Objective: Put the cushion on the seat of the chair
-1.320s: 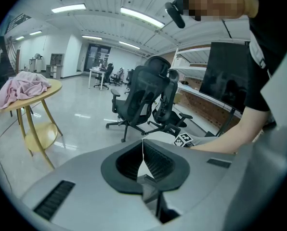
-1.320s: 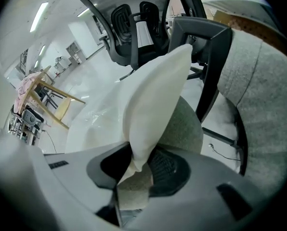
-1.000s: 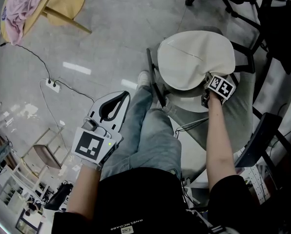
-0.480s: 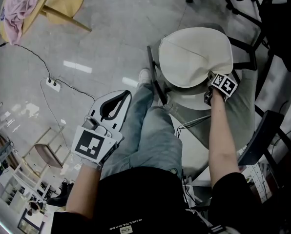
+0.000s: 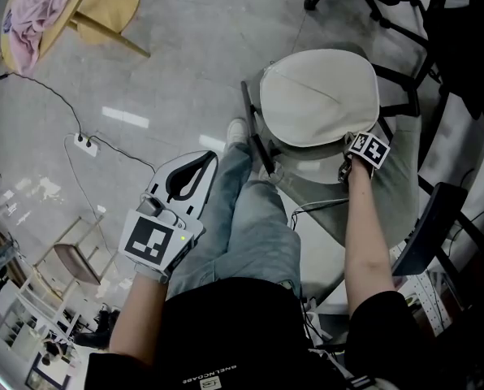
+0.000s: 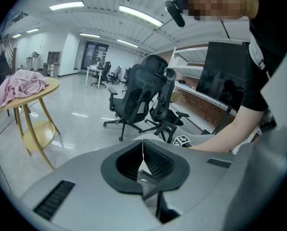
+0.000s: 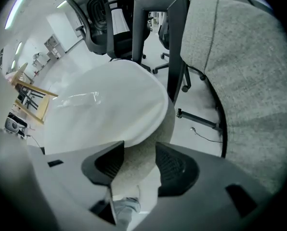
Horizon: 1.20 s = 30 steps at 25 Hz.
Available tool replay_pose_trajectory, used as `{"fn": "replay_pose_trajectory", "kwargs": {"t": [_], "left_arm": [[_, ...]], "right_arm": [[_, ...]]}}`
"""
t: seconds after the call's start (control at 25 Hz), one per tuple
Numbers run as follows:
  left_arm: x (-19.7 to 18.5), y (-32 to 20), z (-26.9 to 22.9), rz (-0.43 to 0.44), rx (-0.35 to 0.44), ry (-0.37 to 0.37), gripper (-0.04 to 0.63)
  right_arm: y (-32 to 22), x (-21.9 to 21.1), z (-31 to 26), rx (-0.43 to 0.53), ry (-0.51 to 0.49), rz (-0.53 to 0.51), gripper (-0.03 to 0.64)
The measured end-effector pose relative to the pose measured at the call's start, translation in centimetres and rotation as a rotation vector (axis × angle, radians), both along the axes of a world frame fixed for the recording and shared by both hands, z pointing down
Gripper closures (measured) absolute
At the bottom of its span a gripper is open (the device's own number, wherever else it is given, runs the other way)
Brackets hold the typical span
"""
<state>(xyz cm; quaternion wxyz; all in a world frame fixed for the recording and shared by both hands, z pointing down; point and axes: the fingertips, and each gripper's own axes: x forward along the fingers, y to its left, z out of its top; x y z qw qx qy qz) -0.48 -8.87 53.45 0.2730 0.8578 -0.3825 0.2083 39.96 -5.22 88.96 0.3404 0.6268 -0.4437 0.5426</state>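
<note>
1. The cushion (image 5: 319, 96) is lying flat on the seat (image 5: 307, 169) of the chair, and it is covering most of it
2. The right gripper (image 5: 349, 161) is pointing down at the cushion's near right edge. Its fingers (image 7: 175, 165) have just been opening, and they are standing wide apart, pressing on nothing
3. In the right gripper view, the grey edge of the seat is showing between those fingers, and the white cushion edge is sitting just above them
4. From those fingers the cushion is spreading away, up and to the left in the head view, with its wider side running left to right
5. The left gripper (image 5: 195, 169) is hanging well apart from the chair, beside the person's leg (image 5: 254, 218), with its fingers together and nothing in them
6. So the right hand is the nearer one, and I am thinking the job is nearly done. That hand only needs to be backing off the edge without dragging the cushion along
</note>
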Motion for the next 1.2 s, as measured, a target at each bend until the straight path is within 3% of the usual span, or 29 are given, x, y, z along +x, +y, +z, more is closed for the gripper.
{"fn": "replay_pose_trajectory", "kwargs": {"t": [0.4, 0.52, 0.84, 1.2], "left_arm": [[-0.2, 1.6, -1.3, -0.018, 0.033, 0.005, 0.583], [-0.2, 2.1, -2.1, -0.033, 0.050, 0.003, 0.583], [-0.4, 2.6, -4.8, -0.093, 0.126, -0.004, 0.583], [-1.9, 3.6, -8.6, -0.205, 0.200, -0.006, 0.583]], "right_arm": [[1.8, 1.7, -2.0, -0.015, 0.052, 0.058, 0.422], [1.4, 0.9, -3.6, 0.000, 0.050, 0.015, 0.431], [-0.6, -1.9, -8.7, 0.063, 0.072, -0.145, 0.559], [-2.9, -6.6, -14.9, 0.153, 0.047, -0.269, 0.591]]}}
